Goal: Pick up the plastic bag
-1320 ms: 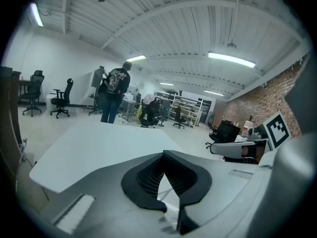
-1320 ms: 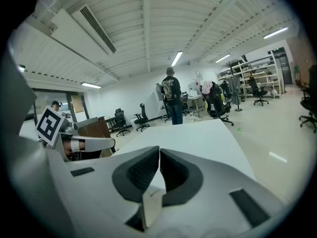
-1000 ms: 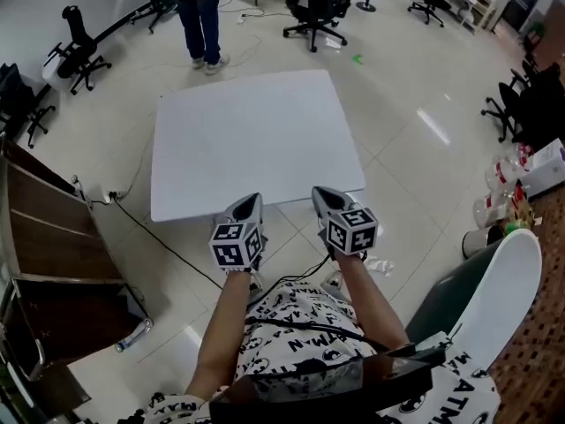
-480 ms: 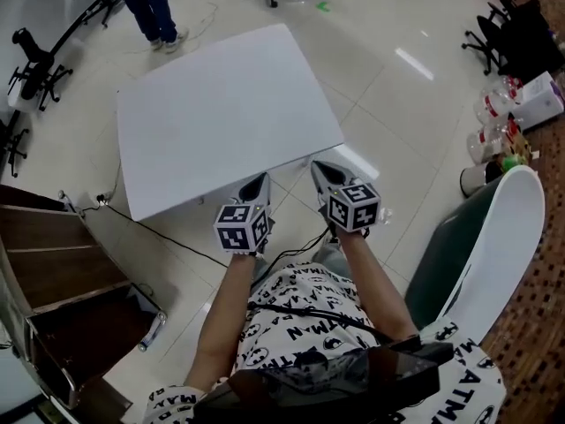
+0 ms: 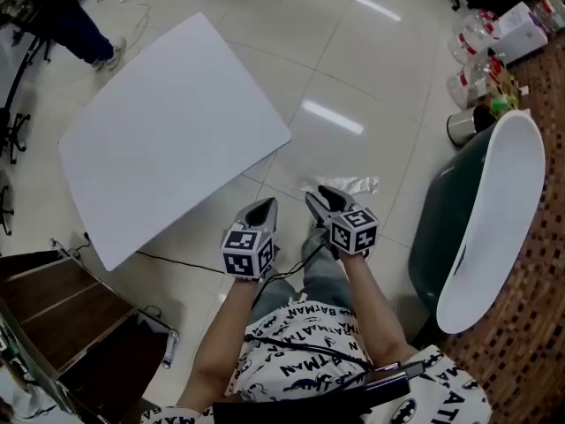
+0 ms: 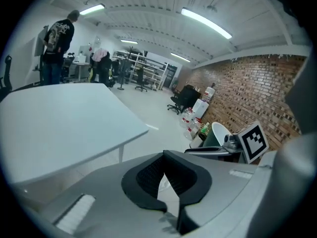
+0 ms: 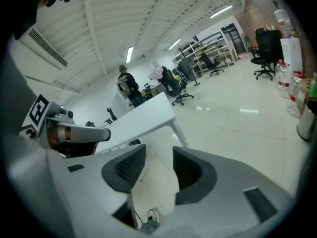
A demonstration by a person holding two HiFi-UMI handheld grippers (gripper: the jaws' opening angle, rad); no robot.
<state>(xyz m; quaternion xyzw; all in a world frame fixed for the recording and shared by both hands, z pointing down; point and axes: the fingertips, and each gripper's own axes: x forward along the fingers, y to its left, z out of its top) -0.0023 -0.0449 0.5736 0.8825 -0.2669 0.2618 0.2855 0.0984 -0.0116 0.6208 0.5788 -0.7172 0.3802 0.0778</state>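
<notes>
glossy pale tiled floor (image 5: 371,78), seen from above past the wearer's printed shirt (image 5: 300,343). both grippers are held low in front, over the floor. left gripper (image 5: 261,208): pads pressed together at the tips, nothing in them. right gripper (image 5: 320,198): jaws apart and opening, only bare floor between them. the plastic bag (image 5: 342,185) lies crumpled flat on the floor, just past the right gripper's tips and a bit to its right, not touched by either gripper. the left gripper is further from it, on the other side of the right one. white table (image 5: 159,140) stands to the left beyond the left gripper, top bare, with a dark cable (image 5: 177,261) on the floor under its near corner. green and white chair (image 5: 494,201) at right, against a brick wall (image 6: 247,93). bottles (image 5: 472,60) and a white box (image 5: 521,29) far right on the floor. far left, a person's legs (image 5: 75,29) by the table's far corner.
</notes>
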